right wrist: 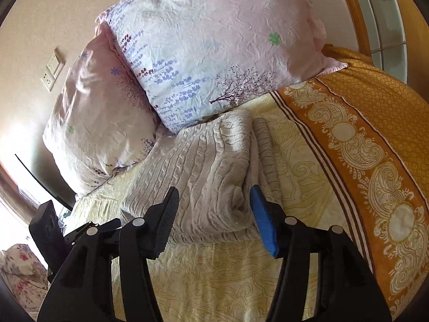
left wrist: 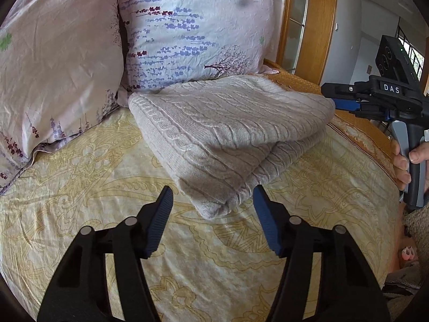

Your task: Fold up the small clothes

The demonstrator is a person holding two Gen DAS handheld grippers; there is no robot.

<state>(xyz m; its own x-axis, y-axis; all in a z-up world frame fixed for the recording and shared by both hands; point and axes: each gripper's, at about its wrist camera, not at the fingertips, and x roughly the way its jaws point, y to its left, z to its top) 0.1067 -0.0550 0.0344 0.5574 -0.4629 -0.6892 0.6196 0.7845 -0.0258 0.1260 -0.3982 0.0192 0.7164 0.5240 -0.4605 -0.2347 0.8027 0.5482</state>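
Note:
A grey cable-knit sweater (left wrist: 228,134) (right wrist: 209,166) lies folded into a thick rectangle on the yellow patterned bedspread (left wrist: 80,187), its far edge against the pillows. My left gripper (left wrist: 213,190) is open just above the bedspread, its jaws either side of the sweater's near corner without touching it. In the left wrist view my right gripper (left wrist: 336,99) reaches in from the right at the sweater's far right edge, held by a person's hand (left wrist: 402,161). In its own view the right gripper (right wrist: 214,191) is open, with the sweater's rolled fold between its pads and nothing pressed.
Two floral pillows (left wrist: 193,26) (left wrist: 53,53) lean against the wall behind the sweater. An orange patterned border (right wrist: 375,147) runs along the bed's right side, with a wooden door frame (left wrist: 319,26) beyond. A wall socket (right wrist: 52,72) is at the left.

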